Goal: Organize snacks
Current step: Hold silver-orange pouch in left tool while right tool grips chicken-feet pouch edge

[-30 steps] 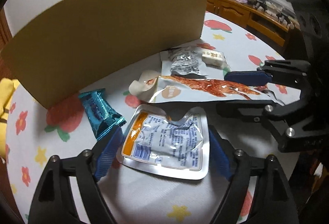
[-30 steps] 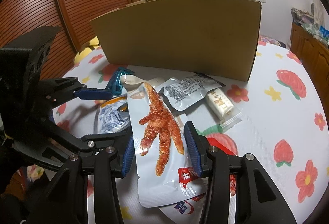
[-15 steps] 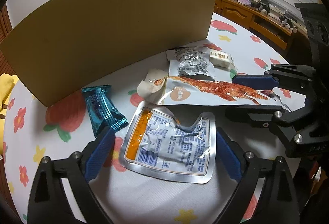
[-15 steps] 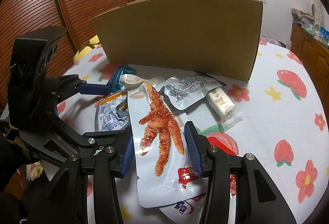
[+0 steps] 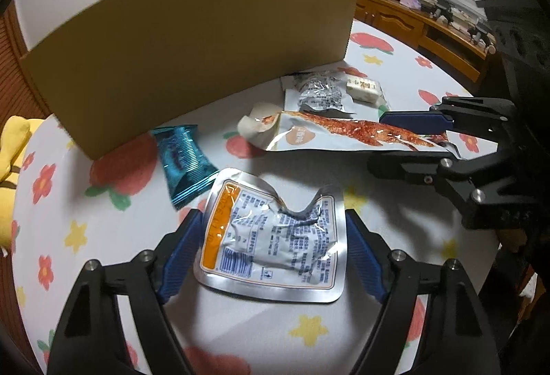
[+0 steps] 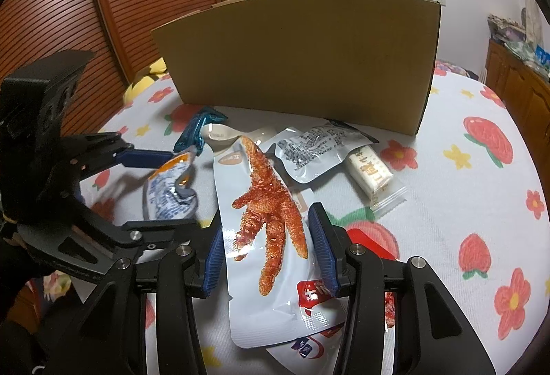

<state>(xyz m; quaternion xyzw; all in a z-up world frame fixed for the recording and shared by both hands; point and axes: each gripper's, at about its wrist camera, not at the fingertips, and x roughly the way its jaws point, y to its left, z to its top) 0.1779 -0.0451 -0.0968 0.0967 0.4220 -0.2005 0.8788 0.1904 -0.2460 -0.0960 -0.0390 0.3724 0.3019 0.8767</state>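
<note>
Left tongs (image 5: pixel 271 237) gape around a silver pouch (image 5: pixel 275 234) lying near on the bench (image 5: pixel 309 327). Right tongs (image 6: pixel 266 251) straddle, spread, a chicken-foot pack (image 6: pixel 268 220). Behind stands a cardboard box (image 6: pixel 299 55); a teal wrapper (image 5: pixel 182 158) lies left.

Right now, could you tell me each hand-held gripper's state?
Left hand-held gripper: open around the silver foil pouch.
Right hand-held gripper: open around the chicken-foot packet.

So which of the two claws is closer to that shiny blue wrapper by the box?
Left. The left gripper straddles the silver pouch right beside the blue wrapper; the right gripper straddles the chicken-foot packet, farther away.
</note>
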